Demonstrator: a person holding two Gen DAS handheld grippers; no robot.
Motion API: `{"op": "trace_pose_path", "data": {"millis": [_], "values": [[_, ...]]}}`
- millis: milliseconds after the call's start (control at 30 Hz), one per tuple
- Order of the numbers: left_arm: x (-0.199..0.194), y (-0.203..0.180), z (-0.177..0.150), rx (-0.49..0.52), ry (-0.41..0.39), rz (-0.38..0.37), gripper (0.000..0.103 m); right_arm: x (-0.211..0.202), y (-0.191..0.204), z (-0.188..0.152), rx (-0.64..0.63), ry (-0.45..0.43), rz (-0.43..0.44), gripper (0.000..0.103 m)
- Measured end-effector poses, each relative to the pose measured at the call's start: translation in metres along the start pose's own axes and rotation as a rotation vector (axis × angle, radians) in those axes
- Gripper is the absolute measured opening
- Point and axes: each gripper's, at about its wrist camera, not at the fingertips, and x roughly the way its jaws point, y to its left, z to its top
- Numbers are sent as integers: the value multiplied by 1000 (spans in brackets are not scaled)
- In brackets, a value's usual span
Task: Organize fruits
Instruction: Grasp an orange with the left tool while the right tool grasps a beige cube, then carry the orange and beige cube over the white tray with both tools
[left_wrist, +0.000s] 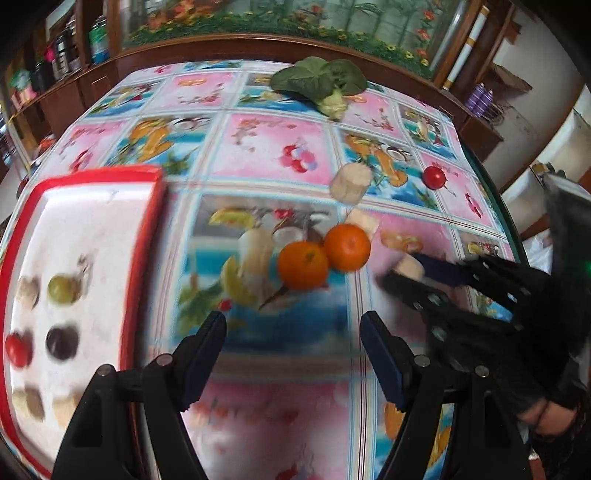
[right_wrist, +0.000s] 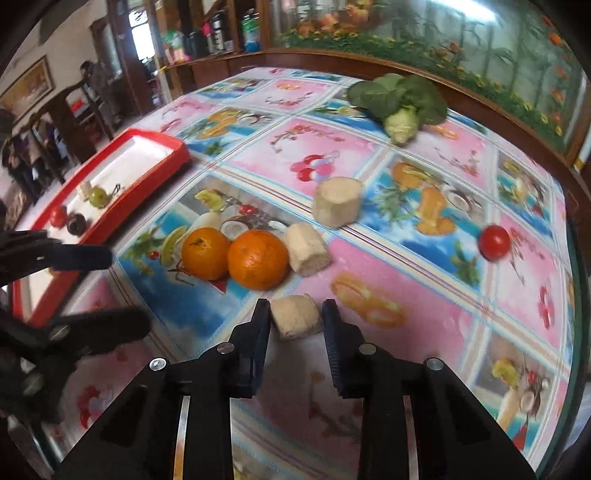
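Your right gripper (right_wrist: 295, 314) pinches a pale chunk (right_wrist: 295, 317) just near of two oranges (right_wrist: 257, 258). Your left gripper (left_wrist: 293, 321) stands wide, holding nothing. The red tray (left_wrist: 147, 236) on the left is blurry, so its small fruits are hard to name.

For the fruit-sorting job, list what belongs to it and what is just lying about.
Belongs: two oranges, red cherry tomato, pale cut pieces, red tray, right gripper, left gripper.

Lying about: leafy green vegetable, shelf bottles.
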Motion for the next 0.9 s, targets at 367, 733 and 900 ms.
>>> {"op": "trace_pose_path", "data": {"millis": [367, 733, 900], "values": [[35, -12, 20, 193, 7, 5, 39, -25, -29, -22, 145, -2, 20, 28], [14, -5, -8, 113, 28, -108, 38, -41, -20, -34, 188, -5, -17, 28], [-5, -12, -39, 104, 20, -177, 38, -53, -10, -45, 190, -9, -47, 28]]}}
